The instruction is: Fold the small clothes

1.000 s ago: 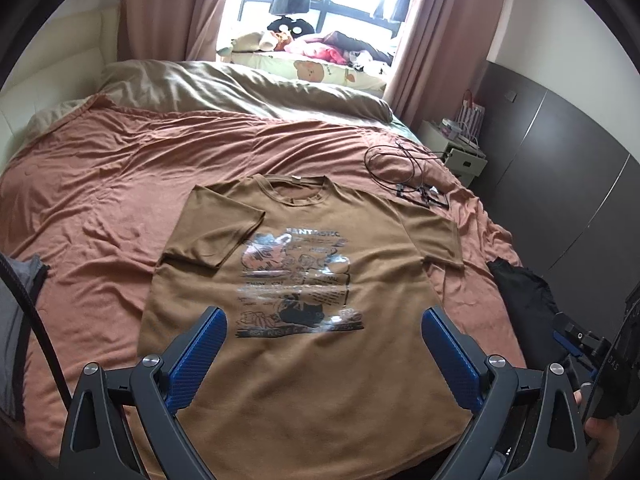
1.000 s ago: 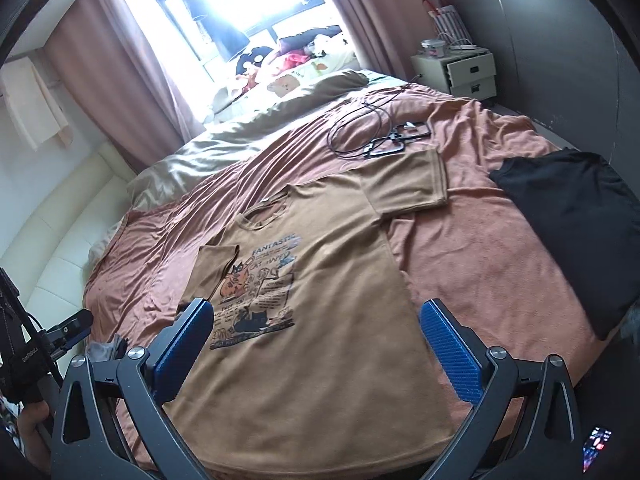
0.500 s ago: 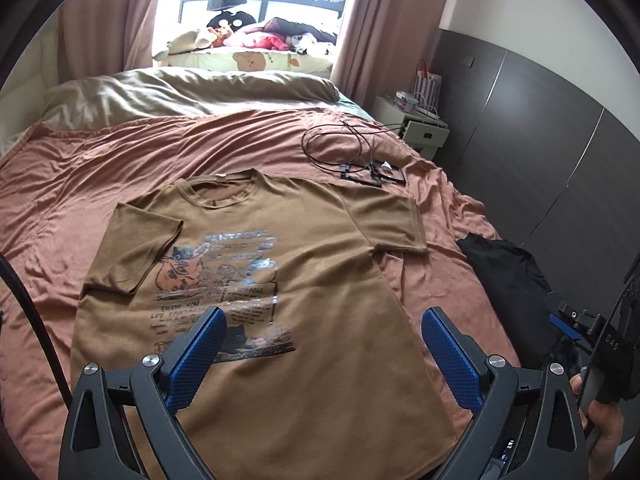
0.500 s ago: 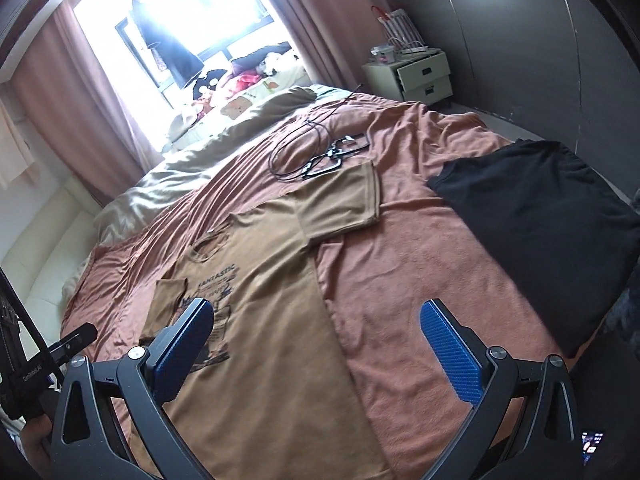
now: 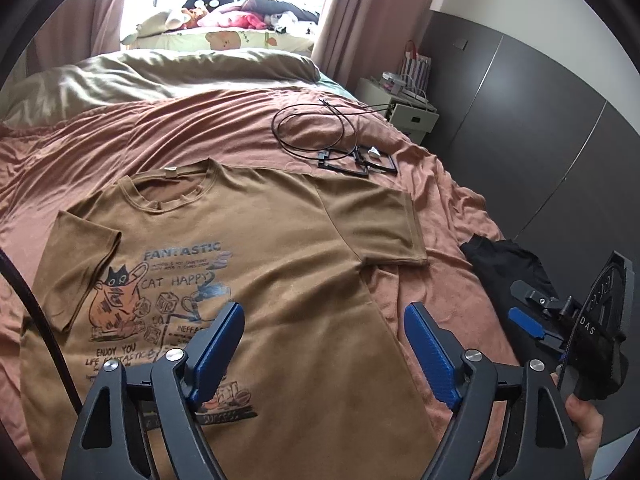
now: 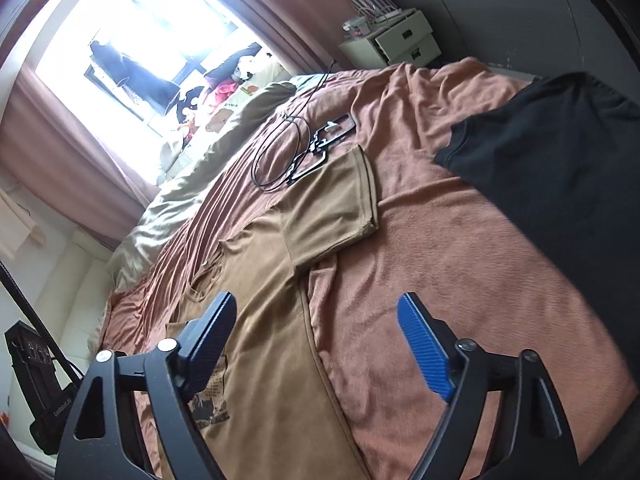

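A brown T-shirt (image 5: 280, 248) with a cat print lies flat and face up on the pink bed cover (image 5: 80, 148). My left gripper (image 5: 324, 340) hangs over the shirt's right side edge, its jaws closing with nothing pressed between them. In the right wrist view the same T-shirt (image 6: 264, 280) runs up the left half. My right gripper (image 6: 316, 336) hovers above its side seam below the right sleeve (image 6: 332, 208), jaws closing, pads touching no cloth. That gripper also shows at the right edge of the left wrist view, held by a hand (image 5: 580, 424).
A black garment (image 6: 560, 160) lies on the bed's right side. Looped black cable and flat frames (image 5: 340, 140) sit beyond the shirt's right shoulder. A beige duvet (image 5: 160, 76) covers the head of the bed. A bedside cabinet (image 5: 408, 112) stands by the dark wall panels.
Both grippers have sunk closer to the bed and shifted toward the shirt's right edge. Both pairs of jaws have narrowed. The right wrist has rolled, tilting its view.
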{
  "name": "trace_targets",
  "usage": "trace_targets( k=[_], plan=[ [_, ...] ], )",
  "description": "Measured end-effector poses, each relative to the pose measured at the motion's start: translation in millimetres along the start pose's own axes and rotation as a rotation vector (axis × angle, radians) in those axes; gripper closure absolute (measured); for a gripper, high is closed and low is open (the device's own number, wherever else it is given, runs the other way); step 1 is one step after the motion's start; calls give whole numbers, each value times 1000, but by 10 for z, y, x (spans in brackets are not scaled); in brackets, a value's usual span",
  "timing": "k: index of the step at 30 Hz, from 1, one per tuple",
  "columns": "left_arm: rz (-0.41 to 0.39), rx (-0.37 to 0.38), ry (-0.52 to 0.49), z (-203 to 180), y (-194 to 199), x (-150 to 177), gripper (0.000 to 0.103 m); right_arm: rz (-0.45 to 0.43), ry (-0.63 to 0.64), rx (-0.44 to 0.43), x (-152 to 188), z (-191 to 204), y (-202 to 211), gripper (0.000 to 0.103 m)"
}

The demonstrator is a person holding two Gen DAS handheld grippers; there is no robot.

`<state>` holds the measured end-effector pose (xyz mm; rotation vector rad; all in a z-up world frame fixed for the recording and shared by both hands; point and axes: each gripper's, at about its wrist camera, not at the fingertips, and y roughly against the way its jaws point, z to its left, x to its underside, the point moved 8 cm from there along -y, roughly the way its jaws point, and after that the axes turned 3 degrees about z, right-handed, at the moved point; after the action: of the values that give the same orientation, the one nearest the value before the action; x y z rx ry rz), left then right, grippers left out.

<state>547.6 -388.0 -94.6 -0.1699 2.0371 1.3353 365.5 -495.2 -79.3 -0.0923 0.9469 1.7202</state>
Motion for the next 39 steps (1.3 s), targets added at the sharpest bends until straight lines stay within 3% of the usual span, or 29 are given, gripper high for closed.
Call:
trace_targets(
  k=[5,9,12,17,23,28,31,33,39],
  plan=[
    [38,15,1,-5,-391,-123,31,39,-41,3,-195,-123,-512,33],
    [53,17,-14,-30,-685,-196,31,55,-49,54,-387,-236,-828,33],
    [81,33,-13,-45,-929,-220,39,66,-64,91,-483,-315,-1002,35],
    [99,49,-28,-76,-1300,-223,42,102,-22,143,-552,-314,-1296,38],
    [150,66,-52,-105,-1668,-24,44,144,-7,163,-455,-346,-1497,40],
    [172,56,-102,-148,-1878,32,45,130,15,187,-361,-322,-1474,40],
    [177,57,-105,-134,-1993,26,54,130,34,183,-352,-292,-1474,41],
    [176,58,-80,-125,-2046,-2,59,138,2,126,-383,-315,-1504,62],
    [184,81,-46,-208,-2101,-67,73,166,-105,-57,-453,-440,-1612,101]
  ],
)
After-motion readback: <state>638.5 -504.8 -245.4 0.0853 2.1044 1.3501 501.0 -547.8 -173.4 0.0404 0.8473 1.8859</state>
